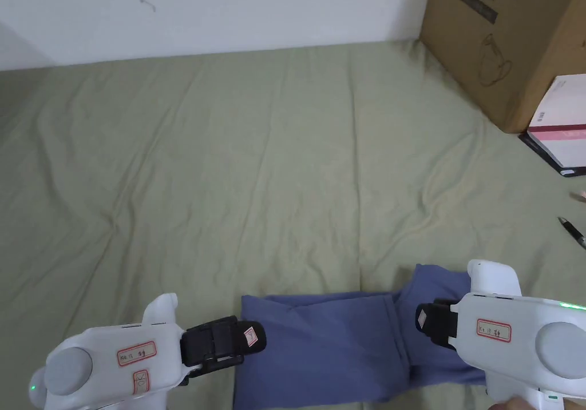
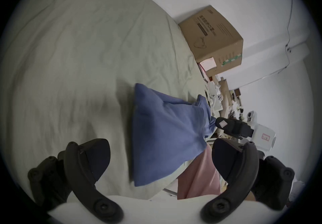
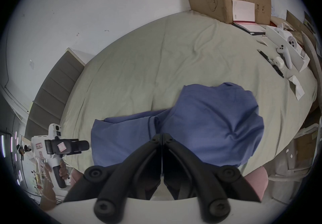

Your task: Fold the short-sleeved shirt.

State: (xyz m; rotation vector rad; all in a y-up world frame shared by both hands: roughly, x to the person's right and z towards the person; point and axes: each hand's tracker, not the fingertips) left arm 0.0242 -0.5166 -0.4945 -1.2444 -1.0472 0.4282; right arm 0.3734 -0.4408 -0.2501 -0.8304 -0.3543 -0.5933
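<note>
Here, the white left gripper (image 1: 252,337) sits at the near left, just beside the left edge of the blue short-sleeved shirt (image 1: 326,348). In the left gripper view its black jaws stand wide apart with nothing between them. The shirt lies partly folded on the pale green bed sheet (image 1: 229,171), at the near edge, centre to right. The white right gripper (image 3: 161,134) is at the near right; its jaws are pressed together, pinching the shirt fabric, which bunches up and lifts around them. Farther right, a brown cardboard box (image 1: 503,39) stands at the far right corner against the wall, with a white and pink booklet (image 1: 563,122) leaning on it and a black pen (image 1: 572,232) lying nearer.
</note>
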